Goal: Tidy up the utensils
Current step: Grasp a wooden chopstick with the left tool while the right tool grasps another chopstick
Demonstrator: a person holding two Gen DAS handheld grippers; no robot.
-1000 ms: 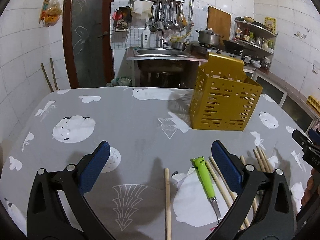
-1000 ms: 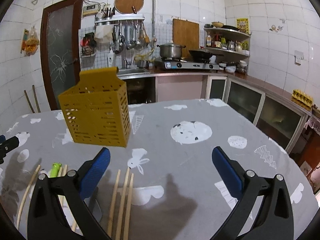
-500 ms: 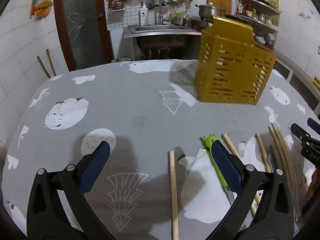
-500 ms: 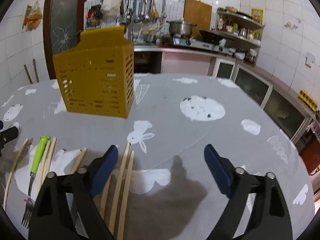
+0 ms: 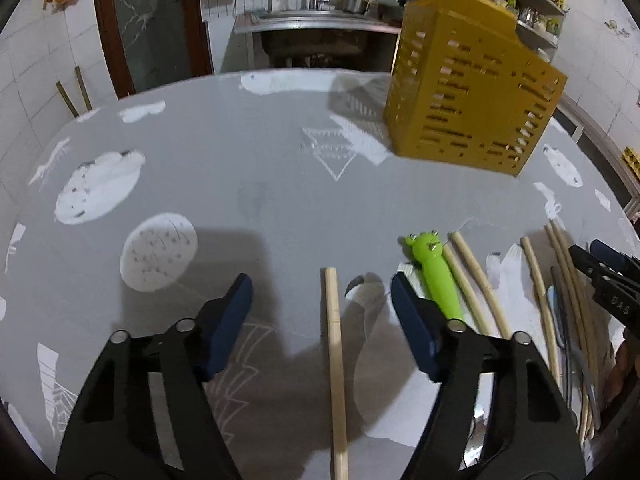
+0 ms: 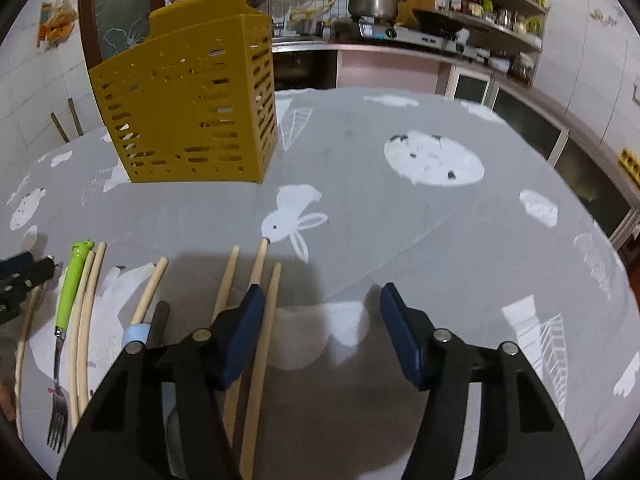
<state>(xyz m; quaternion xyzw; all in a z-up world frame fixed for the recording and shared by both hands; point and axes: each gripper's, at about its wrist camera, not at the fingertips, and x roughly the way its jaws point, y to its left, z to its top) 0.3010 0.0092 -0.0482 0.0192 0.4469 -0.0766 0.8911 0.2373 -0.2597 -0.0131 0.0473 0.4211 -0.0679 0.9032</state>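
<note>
A yellow slotted utensil holder (image 5: 472, 92) stands upright on the grey tablecloth, also in the right wrist view (image 6: 192, 108). Several wooden chopsticks lie on the cloth, with a fork with a green frog handle (image 5: 434, 272) among them (image 6: 70, 284). My left gripper (image 5: 322, 304) is open, low over the cloth, straddling a single chopstick (image 5: 335, 356). My right gripper (image 6: 320, 320) is open and empty; its left finger (image 6: 240, 336) lies over three chopsticks (image 6: 260, 320). The right gripper's tip shows at the left view's edge (image 5: 608, 276).
A dark-handled utensil with a blue band (image 6: 154, 324) lies among the chopsticks. The table (image 6: 440, 240) is round, covered by a grey cloth with white prints. A kitchen counter with stove (image 6: 400, 32) and sink (image 5: 312, 28) stands behind.
Both grippers have dropped lower and tilted down toward the cloth, closing in on the chopsticks. Both gripper openings have narrowed. The holder and utensils have not moved.
</note>
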